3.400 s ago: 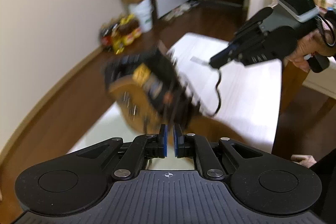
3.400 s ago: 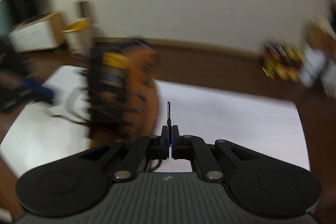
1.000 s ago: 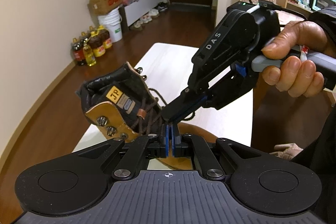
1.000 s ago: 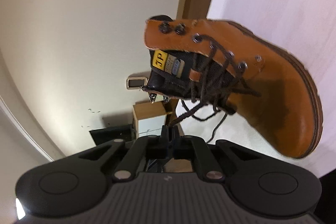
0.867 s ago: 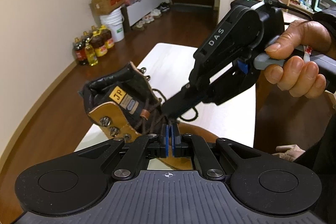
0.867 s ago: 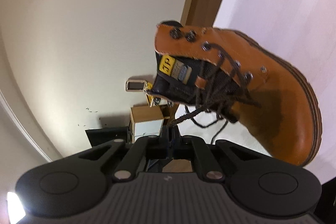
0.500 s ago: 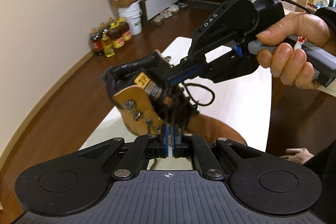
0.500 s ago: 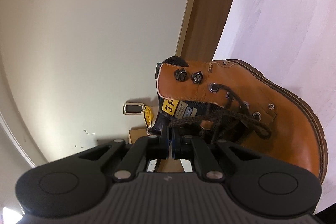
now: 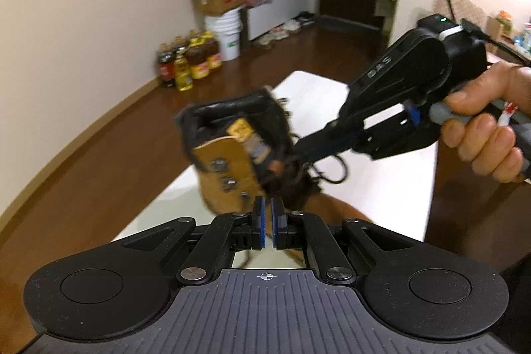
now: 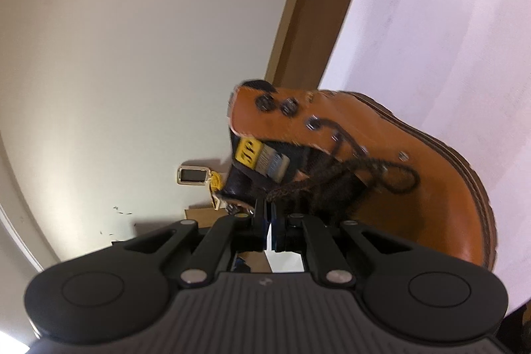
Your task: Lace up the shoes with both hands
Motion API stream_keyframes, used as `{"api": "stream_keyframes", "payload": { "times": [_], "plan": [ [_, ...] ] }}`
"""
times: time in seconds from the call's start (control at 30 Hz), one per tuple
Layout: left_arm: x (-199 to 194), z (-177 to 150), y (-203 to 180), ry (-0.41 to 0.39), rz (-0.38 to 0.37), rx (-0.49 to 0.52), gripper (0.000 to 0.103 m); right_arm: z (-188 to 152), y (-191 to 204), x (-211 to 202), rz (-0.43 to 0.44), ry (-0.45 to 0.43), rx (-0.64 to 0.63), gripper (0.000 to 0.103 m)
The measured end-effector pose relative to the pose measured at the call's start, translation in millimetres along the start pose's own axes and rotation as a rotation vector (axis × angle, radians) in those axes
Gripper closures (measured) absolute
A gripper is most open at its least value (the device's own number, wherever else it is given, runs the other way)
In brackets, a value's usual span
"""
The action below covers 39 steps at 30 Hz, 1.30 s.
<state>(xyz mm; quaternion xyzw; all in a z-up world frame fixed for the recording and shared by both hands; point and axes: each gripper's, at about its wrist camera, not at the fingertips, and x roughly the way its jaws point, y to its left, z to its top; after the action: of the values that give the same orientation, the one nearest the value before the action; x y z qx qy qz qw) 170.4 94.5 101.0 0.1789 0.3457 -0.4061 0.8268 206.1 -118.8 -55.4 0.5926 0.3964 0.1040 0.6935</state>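
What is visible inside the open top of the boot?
Inside the boot a dark lining and the tongue's yellow label show. Deeper down the view is dark and motion-blurred, so what lies inside cannot be seen.

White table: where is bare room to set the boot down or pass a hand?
The white table is bare beyond the boot toward its far end, and alongside the sole in the right wrist view. It is crowded at the laces, where the right gripper works.

A: The boot [image 10: 415,188] looks like smooth tan leather with a slight sheen, metal eyelets [image 10: 313,123], and a rough braided dark lace [image 10: 332,178].

B: And the counter [image 10: 448,38] is matt white; the floor [image 9: 116,161] is glossy dark wood.
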Motion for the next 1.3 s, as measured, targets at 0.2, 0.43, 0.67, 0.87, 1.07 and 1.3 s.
{"api": "stream_keyframes", "payload": {
  "times": [0.2, 0.43, 0.67, 0.87, 1.07, 1.3],
  "plan": [
    [9, 4, -17, -0.003, -0.011, 0.023, 0.096, -8, -7, -10, 0.016, 0.000, 0.049, 0.100],
    [14, 5, -24, -0.015, -0.018, 0.030, 0.096, -12, -6, -15, 0.027, 0.007, 0.054, 0.100],
    [16, 5, -23, -0.012, -0.030, 0.023, 0.097, -17, -6, -12, 0.040, 0.028, 0.055, 0.100],
    [12, 9, -19, 0.001, -0.059, 0.020, 0.101, -19, -3, -8, 0.033, 0.038, 0.044, 0.100],
    [13, 5, -12, 0.032, -0.087, 0.030, 0.101, -21, 1, -4, 0.012, 0.089, 0.018, 0.100],
    [22, 4, -2, 0.077, -0.121, 0.013, 0.101, -26, 3, 2, -0.037, 0.119, 0.008, 0.100]
  ]
}}
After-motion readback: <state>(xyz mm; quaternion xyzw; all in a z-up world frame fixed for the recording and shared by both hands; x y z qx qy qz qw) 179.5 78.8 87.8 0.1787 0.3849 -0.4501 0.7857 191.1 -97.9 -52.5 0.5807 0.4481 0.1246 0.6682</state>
